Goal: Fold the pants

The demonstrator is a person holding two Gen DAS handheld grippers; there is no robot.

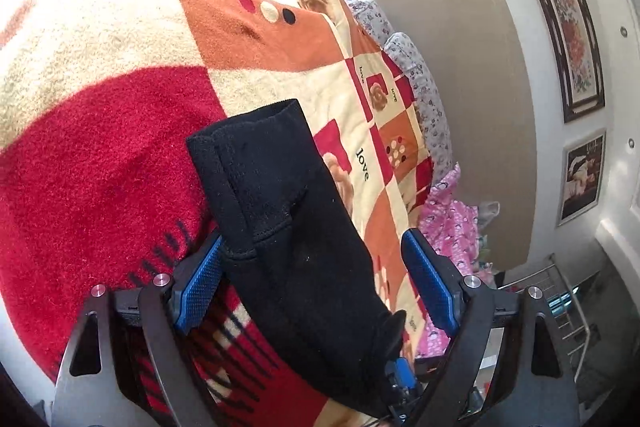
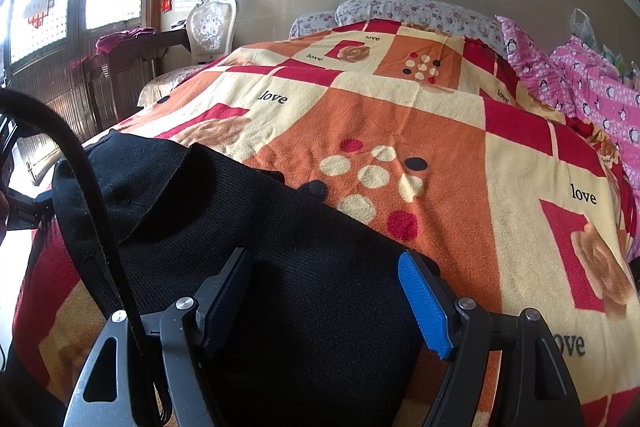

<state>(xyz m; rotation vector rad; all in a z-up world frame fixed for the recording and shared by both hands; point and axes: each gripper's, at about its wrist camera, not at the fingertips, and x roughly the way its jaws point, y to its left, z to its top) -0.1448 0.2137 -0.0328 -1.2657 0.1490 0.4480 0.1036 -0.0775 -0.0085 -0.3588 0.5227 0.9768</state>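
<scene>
Black knit pants (image 1: 288,227) lie on a bed covered by a red, orange and cream blanket (image 1: 100,115). In the left wrist view my left gripper (image 1: 316,263) is open, its blue pads (image 1: 430,279) on either side of the folded black cloth. In the right wrist view the pants (image 2: 248,227) stretch from the lower middle to the left. My right gripper (image 2: 328,291) is open, its fingers (image 2: 426,303) straddling the cloth close above it. The other gripper shows at the bottom of the left wrist view (image 1: 400,383).
Pink penguin-print bedding (image 2: 592,95) is piled at the bed's right side. Floral pillows (image 2: 400,9) lie at the head of the bed. A white chair (image 2: 212,27) and a dark wooden cabinet (image 2: 108,83) stand to the left. A black cable (image 2: 92,195) crosses the right wrist view.
</scene>
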